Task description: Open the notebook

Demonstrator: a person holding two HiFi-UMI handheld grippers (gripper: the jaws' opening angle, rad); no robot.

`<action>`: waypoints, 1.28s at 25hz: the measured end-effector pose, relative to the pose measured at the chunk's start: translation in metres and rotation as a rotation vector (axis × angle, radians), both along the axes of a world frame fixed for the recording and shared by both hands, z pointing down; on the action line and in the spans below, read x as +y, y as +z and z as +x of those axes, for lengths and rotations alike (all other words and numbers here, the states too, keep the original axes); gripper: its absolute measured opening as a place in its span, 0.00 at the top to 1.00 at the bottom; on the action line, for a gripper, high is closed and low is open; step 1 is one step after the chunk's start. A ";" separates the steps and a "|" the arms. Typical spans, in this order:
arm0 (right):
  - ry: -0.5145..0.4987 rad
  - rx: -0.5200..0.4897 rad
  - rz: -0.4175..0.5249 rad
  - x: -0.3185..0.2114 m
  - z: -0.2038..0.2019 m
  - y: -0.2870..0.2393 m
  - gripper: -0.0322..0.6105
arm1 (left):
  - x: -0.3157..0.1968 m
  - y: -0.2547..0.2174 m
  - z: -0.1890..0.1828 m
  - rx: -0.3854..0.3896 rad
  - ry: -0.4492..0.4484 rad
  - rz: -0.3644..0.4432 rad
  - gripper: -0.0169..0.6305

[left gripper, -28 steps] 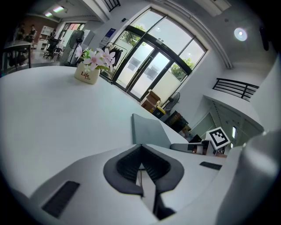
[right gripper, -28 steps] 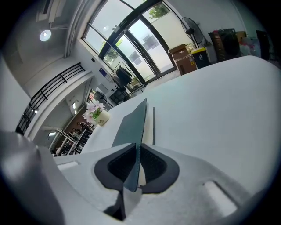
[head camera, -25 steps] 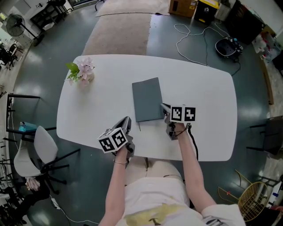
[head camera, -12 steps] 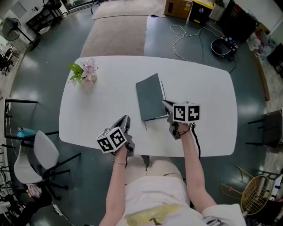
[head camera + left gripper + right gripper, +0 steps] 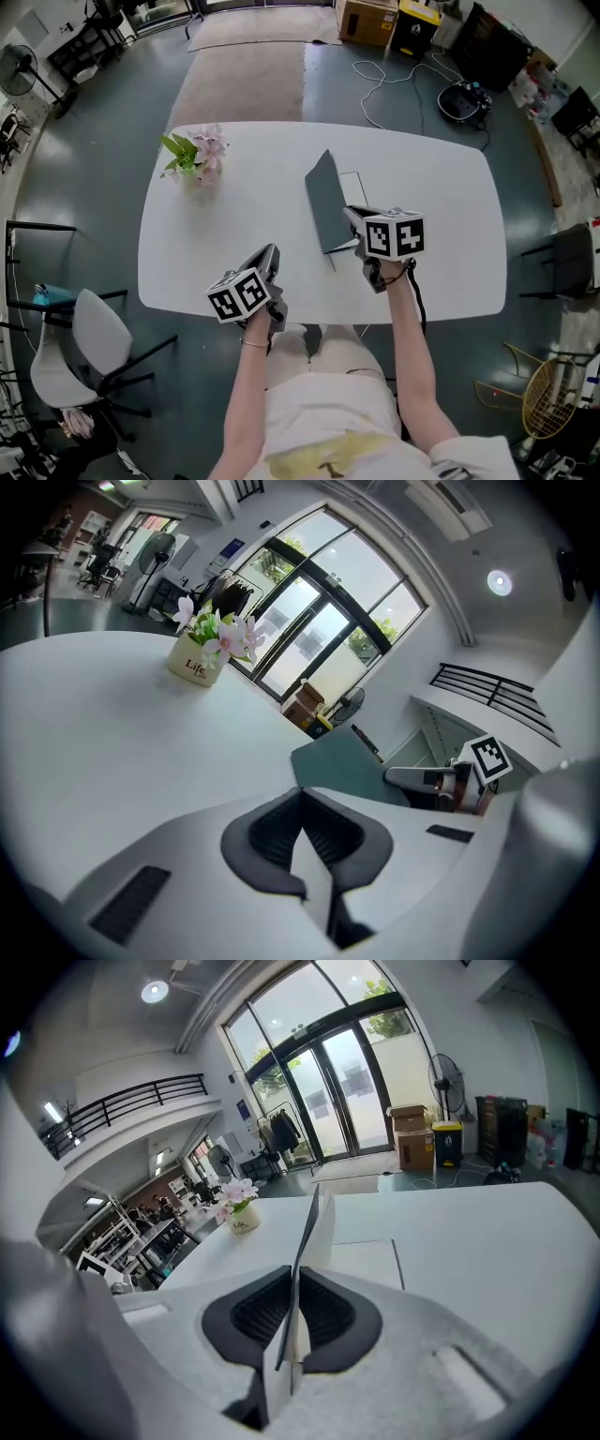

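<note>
While the left tongs [image 5: 270, 255] hang at the near table [image 5: 441, 216] edge, jaws together and empty, the right tongs [image 5: 351, 216], just to their right, clamp the notebook [image 5: 325, 201] by its cover, which stands about upright beside 1 white page [image 5: 354, 184]. Opening looks half done. The next move calls for swinging the cover leftward and laying it flat. Flowers [image 5: 199, 155] stand beyond, far left.

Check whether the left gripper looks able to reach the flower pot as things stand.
Probably yes. Only bare table lies between the left gripper and the flower pot. The notebook, its cover pinched by the right gripper, stands off to the other side.
</note>
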State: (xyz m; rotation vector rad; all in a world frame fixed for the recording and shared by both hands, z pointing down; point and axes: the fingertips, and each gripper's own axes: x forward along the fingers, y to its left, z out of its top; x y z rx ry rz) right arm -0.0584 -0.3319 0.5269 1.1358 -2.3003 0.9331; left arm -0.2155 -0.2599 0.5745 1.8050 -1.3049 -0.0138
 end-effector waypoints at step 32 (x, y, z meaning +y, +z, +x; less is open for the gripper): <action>-0.099 0.262 0.105 0.025 -0.109 0.005 0.90 | 0.018 0.003 -0.078 -0.003 -0.040 0.000 0.98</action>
